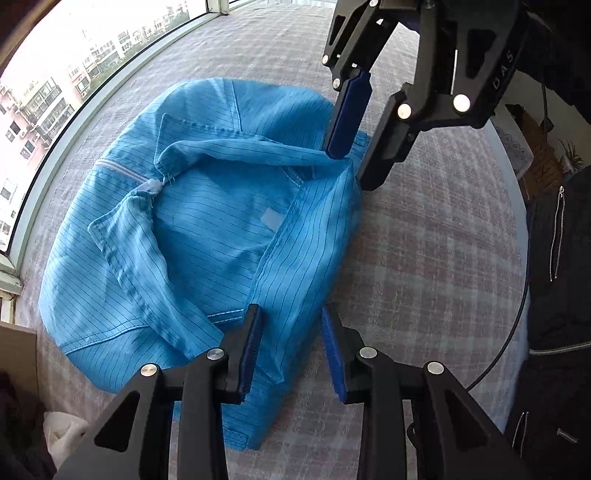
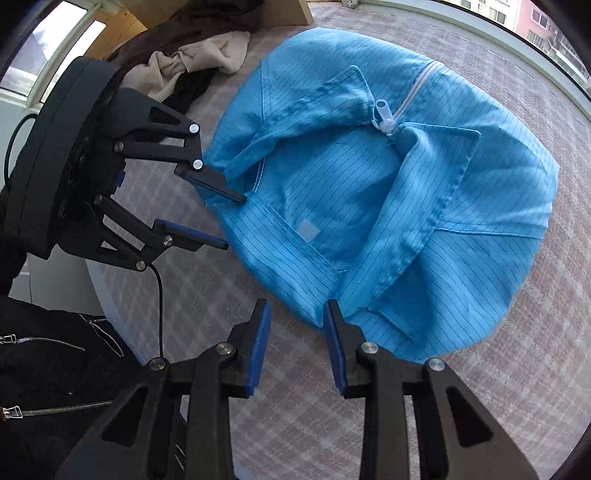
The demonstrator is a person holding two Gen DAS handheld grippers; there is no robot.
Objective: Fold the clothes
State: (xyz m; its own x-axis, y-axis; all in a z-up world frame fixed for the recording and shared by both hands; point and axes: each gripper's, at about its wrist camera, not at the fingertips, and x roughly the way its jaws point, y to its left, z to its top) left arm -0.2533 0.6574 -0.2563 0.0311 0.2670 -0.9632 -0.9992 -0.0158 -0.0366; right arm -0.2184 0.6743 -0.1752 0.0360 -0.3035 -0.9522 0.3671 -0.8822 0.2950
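Two grippers stand over the near edge of a blue striped garment spread on a checked cloth surface.

Nearest in the left wrist view, the left gripper point(image 1: 291, 350) has its jaws spread, the blue garment point(image 1: 207, 236) lying between the pads with a gap on each side. In the right wrist view the right gripper point(image 2: 297, 345) is likewise parted, one finger point(image 2: 334, 347) over the garment's hem, the other over bare checked cloth point(image 2: 480, 398); nothing is pinched. Farther out, the garment's collar lies open above a white zipper point(image 2: 406, 99). Beyond it, a beige piece of clothing point(image 2: 199, 59) sits crumpled by a cardboard box point(image 2: 280, 11), with a window point(image 1: 55, 85) behind.
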